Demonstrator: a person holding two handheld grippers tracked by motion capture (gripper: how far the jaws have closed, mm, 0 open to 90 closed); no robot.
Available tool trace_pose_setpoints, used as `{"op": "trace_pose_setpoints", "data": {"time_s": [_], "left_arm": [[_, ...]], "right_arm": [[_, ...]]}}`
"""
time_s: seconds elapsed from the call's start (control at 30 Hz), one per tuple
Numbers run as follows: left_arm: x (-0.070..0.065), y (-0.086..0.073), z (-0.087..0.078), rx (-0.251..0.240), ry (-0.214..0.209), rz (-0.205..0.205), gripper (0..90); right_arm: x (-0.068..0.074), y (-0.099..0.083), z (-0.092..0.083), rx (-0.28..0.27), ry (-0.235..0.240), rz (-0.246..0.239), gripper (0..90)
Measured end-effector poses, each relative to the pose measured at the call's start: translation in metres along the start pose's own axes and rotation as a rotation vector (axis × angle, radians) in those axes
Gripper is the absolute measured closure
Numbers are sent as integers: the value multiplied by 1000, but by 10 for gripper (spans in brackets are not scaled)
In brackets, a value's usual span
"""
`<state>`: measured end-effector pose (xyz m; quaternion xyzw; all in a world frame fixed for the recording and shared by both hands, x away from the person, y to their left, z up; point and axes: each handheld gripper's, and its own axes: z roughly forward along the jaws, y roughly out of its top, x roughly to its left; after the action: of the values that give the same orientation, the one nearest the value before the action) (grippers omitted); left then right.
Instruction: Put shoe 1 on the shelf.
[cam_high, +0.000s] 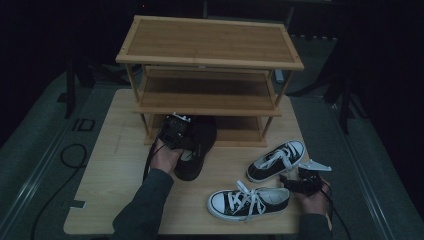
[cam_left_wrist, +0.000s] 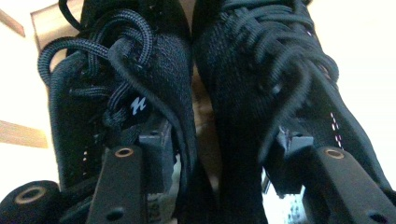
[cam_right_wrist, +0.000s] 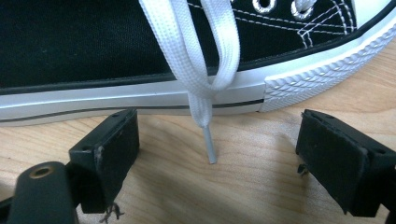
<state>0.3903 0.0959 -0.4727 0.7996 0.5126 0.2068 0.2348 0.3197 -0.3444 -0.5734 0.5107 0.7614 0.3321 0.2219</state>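
Already the pair of black knit shoes (cam_high: 196, 147) sits at the wooden shoe rack's (cam_high: 210, 50) bottom shelf with the left gripper's (cam_high: 175, 131) jaws spread around them, unclamped, while two black-and-white sneakers (cam_high: 248, 202) wait on the surface (cam_high: 115, 165) by the right gripper (cam_high: 300, 182), jaws wide and empty.

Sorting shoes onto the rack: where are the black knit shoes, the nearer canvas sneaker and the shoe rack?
black knit shoes (cam_high: 196, 150): high view, upper.
nearer canvas sneaker (cam_high: 270, 197): high view, heel side.
shoe rack (cam_high: 210, 42): high view, top shelf.
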Motion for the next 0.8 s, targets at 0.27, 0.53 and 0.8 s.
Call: {"op": "trace_pose_setpoints", "data": {"time_s": [0.27,0.53,0.8], "left_arm": [[3,-11,-23,-61,-21,26,458],[11,-25,-45,-101,-96,15,456],[13,-40,-54,-120,-156,36,481]], "right_arm": [[0,0,0,0,0,0,133],[0,0,0,0,0,1,133],[0,0,0,-1,0,-2,133]]}}
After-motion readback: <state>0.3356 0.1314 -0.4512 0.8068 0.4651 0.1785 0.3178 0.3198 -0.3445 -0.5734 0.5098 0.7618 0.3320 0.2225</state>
